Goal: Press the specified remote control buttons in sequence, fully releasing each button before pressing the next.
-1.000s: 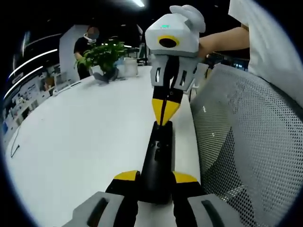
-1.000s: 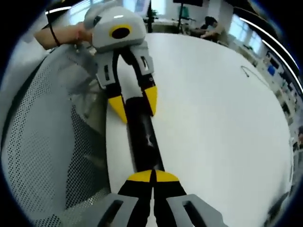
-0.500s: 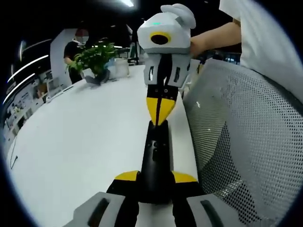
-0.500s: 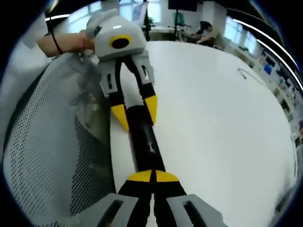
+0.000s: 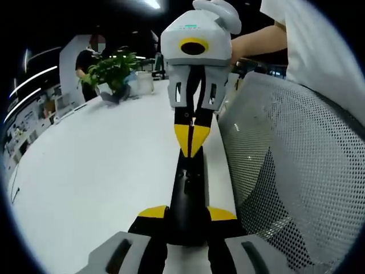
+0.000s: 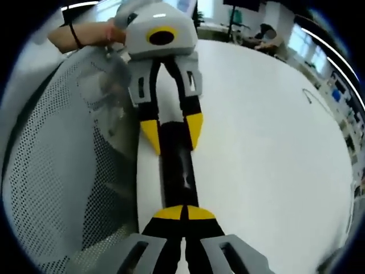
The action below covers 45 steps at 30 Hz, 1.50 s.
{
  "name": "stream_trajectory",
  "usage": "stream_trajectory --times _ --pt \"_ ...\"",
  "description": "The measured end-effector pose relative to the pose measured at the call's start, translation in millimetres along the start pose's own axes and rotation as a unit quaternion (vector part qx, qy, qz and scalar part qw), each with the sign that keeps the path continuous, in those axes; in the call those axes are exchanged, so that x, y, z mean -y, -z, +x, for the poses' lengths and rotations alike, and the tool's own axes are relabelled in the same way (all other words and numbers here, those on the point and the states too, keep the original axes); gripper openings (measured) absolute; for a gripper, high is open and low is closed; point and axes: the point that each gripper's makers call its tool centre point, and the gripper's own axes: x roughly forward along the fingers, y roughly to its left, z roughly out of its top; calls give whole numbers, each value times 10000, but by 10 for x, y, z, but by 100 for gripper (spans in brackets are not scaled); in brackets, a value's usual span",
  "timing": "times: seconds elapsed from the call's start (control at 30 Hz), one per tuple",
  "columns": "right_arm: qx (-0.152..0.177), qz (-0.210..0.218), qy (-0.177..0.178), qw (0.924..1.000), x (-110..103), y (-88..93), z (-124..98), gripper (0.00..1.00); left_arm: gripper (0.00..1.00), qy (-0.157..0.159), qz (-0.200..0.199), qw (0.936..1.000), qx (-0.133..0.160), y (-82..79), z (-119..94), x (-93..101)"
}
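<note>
While the white desk [image 5: 85, 171] carries the remote [image 5: 188, 194], a potted plant [image 5: 114, 71] sits at its far end. Left gripper [image 5: 187, 216] fingers clamp the remote. Right gripper [image 6: 183, 212] fingers together on its other end.

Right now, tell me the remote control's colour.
Black remote control, clearest in the left gripper view.

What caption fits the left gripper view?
Left gripper clamps black remote on white table; right gripper's shut tips press it.

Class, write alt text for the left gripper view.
The left gripper clamps the near end of a black remote control on a white table. The right gripper, jaws closed, touches its far end; a mesh chair stands alongside.
</note>
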Motion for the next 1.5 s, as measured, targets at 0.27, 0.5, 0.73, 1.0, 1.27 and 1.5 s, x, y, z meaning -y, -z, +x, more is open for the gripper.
stream_trajectory --times 0.27,0.5,0.73,1.0,1.27,1.5 --pt "315 339 -83 9989 14 10 -16 0 24 -2 1 10000 -8 4 -2 1" --pt "914 747 -6 9930 -33 -32 -43 0 25 -16 -10 10000 0 8 -1 -3" --pt "660 385 101 9970 -3 -85 7 0 25 -22 -17 10000 -1 14 -4 -10" --pt "-64 -373 72 9993 -1 -102 52 0 24 -12 -7 10000 -3 15 -3 -10" --pt "732 618 107 9953 17 -101 11 0 24 -14 -21 10000 -1 12 -6 -9" --pt "916 467 5 9947 -31 -213 8 0 25 -31 -40 10000 2 8 -4 -6"
